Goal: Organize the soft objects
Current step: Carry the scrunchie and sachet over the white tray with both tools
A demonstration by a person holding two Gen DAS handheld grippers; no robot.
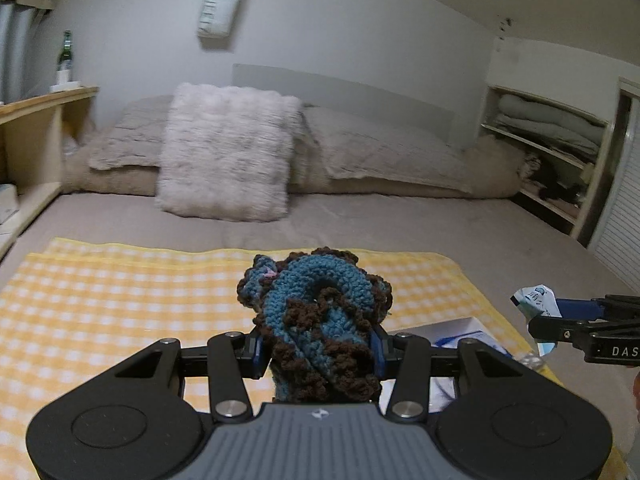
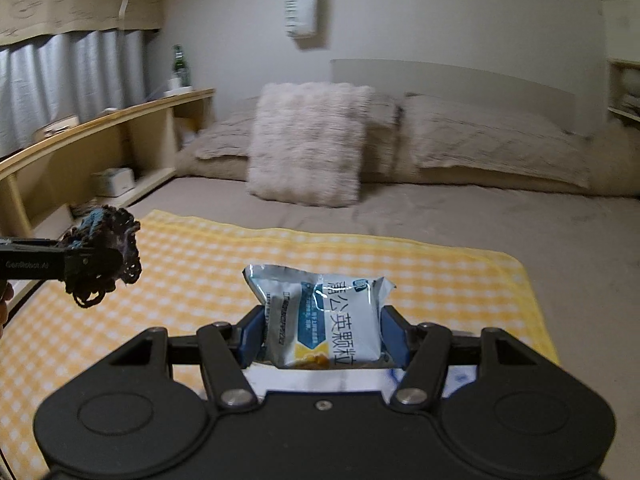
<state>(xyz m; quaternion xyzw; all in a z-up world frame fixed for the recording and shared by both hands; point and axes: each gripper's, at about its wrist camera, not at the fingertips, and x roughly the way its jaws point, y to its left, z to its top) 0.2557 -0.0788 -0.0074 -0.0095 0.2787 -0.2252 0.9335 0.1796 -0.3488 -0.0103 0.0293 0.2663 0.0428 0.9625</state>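
Right now a bunched blue-and-brown crochet piece (image 1: 320, 320) sits clamped in the left gripper (image 1: 318, 350), held above the yellow checked cloth (image 1: 120, 300) on the bed (image 1: 400, 220). Beside it, the right gripper (image 2: 322, 334) pinches a foil packet (image 2: 324, 320) upright over the same cloth. Both loads hang side by side, apart, the cloth directly below and ahead of each.

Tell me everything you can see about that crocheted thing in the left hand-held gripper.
The crocheted piece is chunky yarn, teal blue with ruffled dark brown edging and a small pink fleck near its top. It is soft and bunched into curled folds, standing upright. The left hand-held gripper pinches its lower part between blue pads, holding it above the yellow checked blanket. Nothing else touches it.
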